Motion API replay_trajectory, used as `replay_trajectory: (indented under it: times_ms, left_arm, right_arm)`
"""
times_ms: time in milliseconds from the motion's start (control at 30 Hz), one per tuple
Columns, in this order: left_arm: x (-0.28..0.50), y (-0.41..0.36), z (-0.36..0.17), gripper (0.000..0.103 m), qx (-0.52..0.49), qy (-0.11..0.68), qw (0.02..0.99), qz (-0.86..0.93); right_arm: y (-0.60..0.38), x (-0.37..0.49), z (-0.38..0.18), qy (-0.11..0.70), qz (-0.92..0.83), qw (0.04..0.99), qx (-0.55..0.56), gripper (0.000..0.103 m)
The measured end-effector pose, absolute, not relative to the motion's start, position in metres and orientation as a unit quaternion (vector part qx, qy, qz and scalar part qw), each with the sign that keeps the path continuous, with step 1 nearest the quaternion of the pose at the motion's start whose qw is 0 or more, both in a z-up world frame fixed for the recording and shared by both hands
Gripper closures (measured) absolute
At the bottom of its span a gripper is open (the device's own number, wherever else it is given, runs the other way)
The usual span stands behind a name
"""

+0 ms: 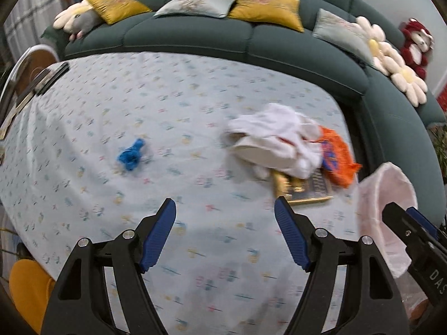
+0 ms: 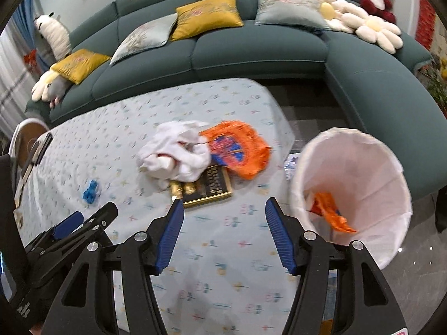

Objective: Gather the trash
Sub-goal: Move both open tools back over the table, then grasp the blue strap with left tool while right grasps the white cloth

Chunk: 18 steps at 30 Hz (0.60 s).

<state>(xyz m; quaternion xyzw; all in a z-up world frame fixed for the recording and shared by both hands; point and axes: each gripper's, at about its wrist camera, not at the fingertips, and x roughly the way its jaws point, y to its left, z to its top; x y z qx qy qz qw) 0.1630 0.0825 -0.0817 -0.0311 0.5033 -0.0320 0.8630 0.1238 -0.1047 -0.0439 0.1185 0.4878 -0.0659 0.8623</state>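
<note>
On the cloth-covered table lie a small blue crumpled scrap, a white crumpled wad and an orange wrapper. The wad and wrapper rest on a dark gold-framed box. My left gripper hovers open and empty over bare cloth, short of the pile. My right gripper is open and empty too, between the pile and the white-lined bin. An orange wrapper lies inside the bin.
A dark green corner sofa with cushions and plush toys wraps around the far side and right of the table. A round side table stands at the left. The bin stands on the floor off the table's right edge.
</note>
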Motion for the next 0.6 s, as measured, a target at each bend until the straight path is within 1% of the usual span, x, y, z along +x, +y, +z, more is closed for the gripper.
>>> replay_trajectory:
  times_ms: [233,300,600]
  left_arm:
    - [0.181,0.121,-0.1,0.034,-0.02,0.512,0.859,0.0]
    - [0.187,0.131,-0.104,0.031,-0.019,0.515,0.857,0.007]
    - [0.229,0.168,-0.13,0.03,-0.03,0.54,0.841,0.033]
  right_arm:
    - [-0.072,0.152,-0.061,0.506,-0.048,0.855,0.103,0.044]
    - [-0.067,0.159,-0.063,0.508,-0.047,0.854,0.101,0.044]
    - [-0.052,0.211,-0.074,0.515,-0.049,0.849,0.106,0.043]
